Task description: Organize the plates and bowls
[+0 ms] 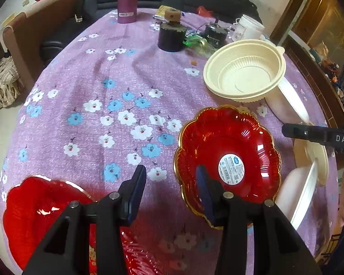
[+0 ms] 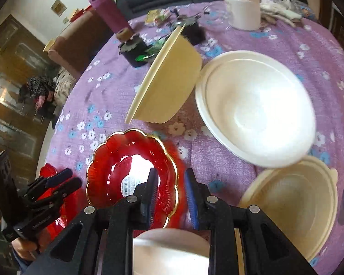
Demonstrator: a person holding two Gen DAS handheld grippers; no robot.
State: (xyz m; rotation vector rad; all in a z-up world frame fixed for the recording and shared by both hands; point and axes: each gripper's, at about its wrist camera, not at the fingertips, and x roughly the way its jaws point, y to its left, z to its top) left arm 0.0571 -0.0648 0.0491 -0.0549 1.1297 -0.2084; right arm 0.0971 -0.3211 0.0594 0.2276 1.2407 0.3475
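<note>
Two red plates are seen on the floral tablecloth (image 1: 117,73): the labelled red plate (image 1: 229,158) near the front edge, the other red plate (image 1: 36,208) at the front left corner. The left gripper (image 1: 172,178) is held between them, fingers apart and empty. The right gripper (image 2: 169,197) is slightly parted over the labelled plate's rim, nothing clamped. The cream bowl (image 1: 244,71) sits behind, toward the right edge.

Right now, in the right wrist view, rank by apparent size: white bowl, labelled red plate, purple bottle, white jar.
1. white bowl
2. labelled red plate, nearer the camera
3. purple bottle and white jar: too alike to rank
</note>
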